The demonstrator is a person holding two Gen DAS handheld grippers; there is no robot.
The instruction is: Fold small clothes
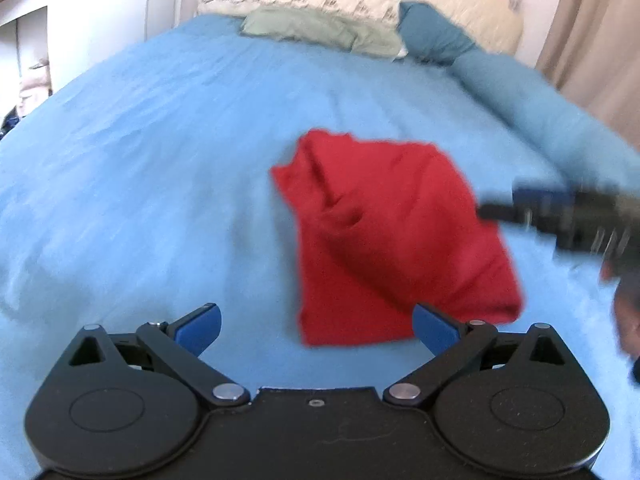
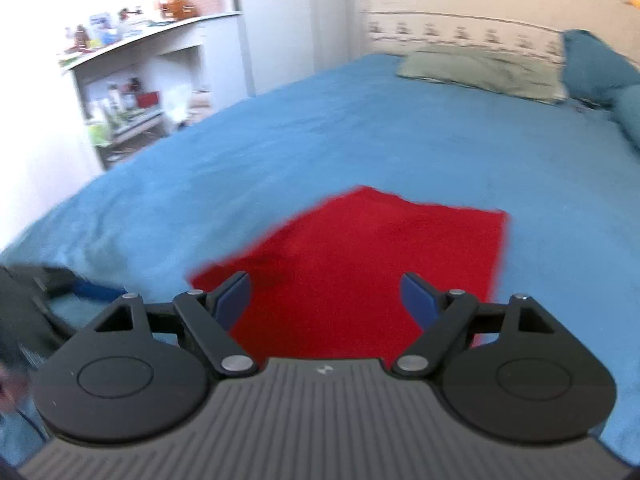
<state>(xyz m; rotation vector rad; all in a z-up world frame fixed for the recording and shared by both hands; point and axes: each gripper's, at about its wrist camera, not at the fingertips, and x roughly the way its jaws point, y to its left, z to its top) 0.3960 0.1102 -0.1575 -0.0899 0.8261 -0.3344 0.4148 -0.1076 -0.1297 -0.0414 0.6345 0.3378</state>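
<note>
Red garment — flat on blue bed, partly folded, just ahead of both tools for an easy edge grab. Left hand-held gripper: fingers apart, empty. Right hand-held gripper: fingers apart, empty, over near edge — likely readying next fold.

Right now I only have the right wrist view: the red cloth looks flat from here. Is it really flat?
Observer: No. In the left wrist view the red cloth has a raised fold running down its left part.
Operator: Where are my right tongs relative to it?
Observer: The right tongs come in from the cloth's right edge; blur hides whether they touch it.
Operator: Are the left tongs holding anything?
Observer: No, the left tongs are open, nothing between them, near the cloth's closest edge above the blue bedspread.
</note>
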